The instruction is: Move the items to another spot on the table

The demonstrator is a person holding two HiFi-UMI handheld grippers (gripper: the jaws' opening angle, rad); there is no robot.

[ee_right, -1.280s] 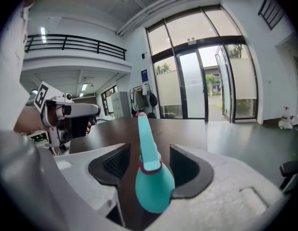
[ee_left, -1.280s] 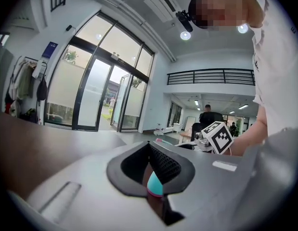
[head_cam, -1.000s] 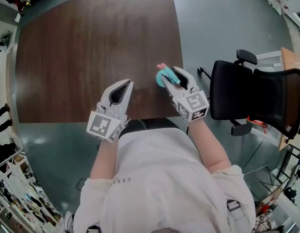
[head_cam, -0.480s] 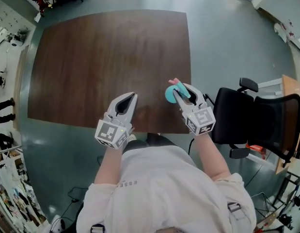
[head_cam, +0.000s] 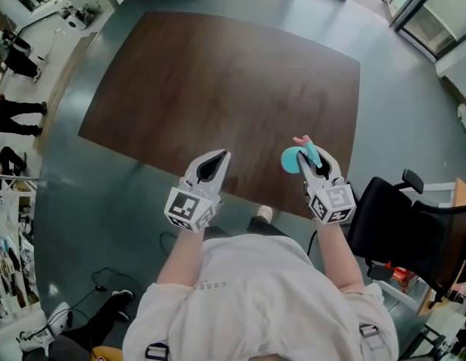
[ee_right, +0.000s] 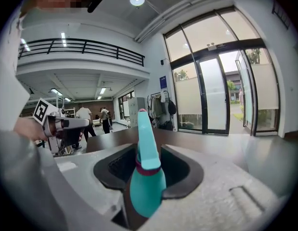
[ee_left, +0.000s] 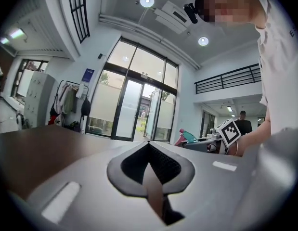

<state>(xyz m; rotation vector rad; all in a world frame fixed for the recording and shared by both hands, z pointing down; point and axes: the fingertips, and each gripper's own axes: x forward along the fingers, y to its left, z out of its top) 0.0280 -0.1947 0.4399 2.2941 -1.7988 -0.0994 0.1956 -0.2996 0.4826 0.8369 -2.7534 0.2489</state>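
A teal tool (head_cam: 293, 159) with a round head and a pink-tipped handle is held over the near right part of the brown table (head_cam: 217, 89). My right gripper (head_cam: 314, 159) is shut on it. In the right gripper view the tool (ee_right: 148, 186) stands up between the pads of my right gripper (ee_right: 148, 150), handle pointing away. My left gripper (head_cam: 211, 165) is shut with nothing in it and sits over the table's near edge, to the left of the right one. The left gripper view shows its (ee_left: 149, 143) tips meeting, with the teal tool (ee_left: 187, 136) far off to the right.
A black office chair (head_cam: 402, 228) stands just right of the table's near corner. People (head_cam: 14, 115) and clutter line the far left of the floor. The table top beyond the grippers is bare wood.
The head view has pulled back and turned, so the table looks farther off. The right jaws have narrowed onto the teal tool. The left gripper stays shut beside it.
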